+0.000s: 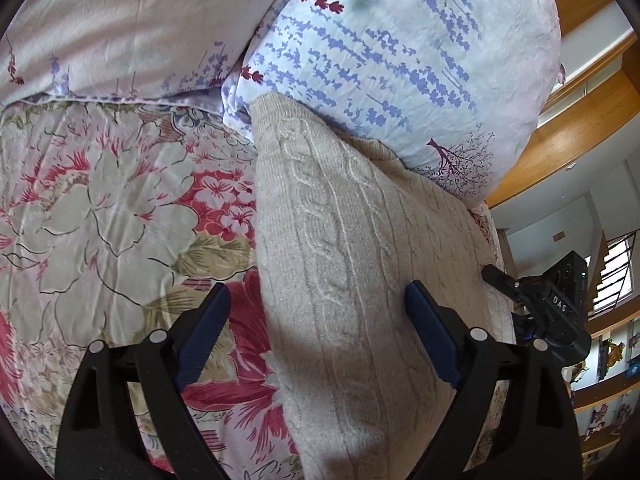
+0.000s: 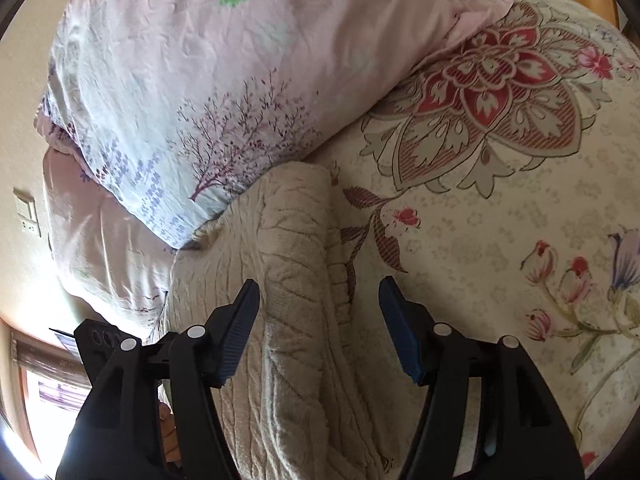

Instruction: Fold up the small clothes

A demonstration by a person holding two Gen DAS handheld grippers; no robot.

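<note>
While the beige cable-knit sweater (image 1: 340, 264) lies folded into a long strip on the flowered bedspread (image 1: 100, 200), its far end tucked against the lavender-print pillow (image 1: 400, 60), both tools hang over it with nothing gripped. The left tool (image 1: 318, 300) stands with its blue pads wide apart, straddling the strip's left edge: one pad over the bedspread, the other over the knit. The right tool (image 2: 320, 294) is also apart, less widely, its pads spanning the strip's right edge (image 2: 332, 240) where the layers stack above the bedspread (image 2: 500, 240).

The sweater's long axis runs away from both tools, straight ahead toward the pillow (image 2: 200, 80), so each tool looks down its length rather than across it. Neither seems clearly nearer; each hovers at the near end, on its own side. A next fold would likely bring the near end forward.

The only legible writing is "DAS" on the black device (image 1: 560, 304) at the right of the left wrist view.
</note>
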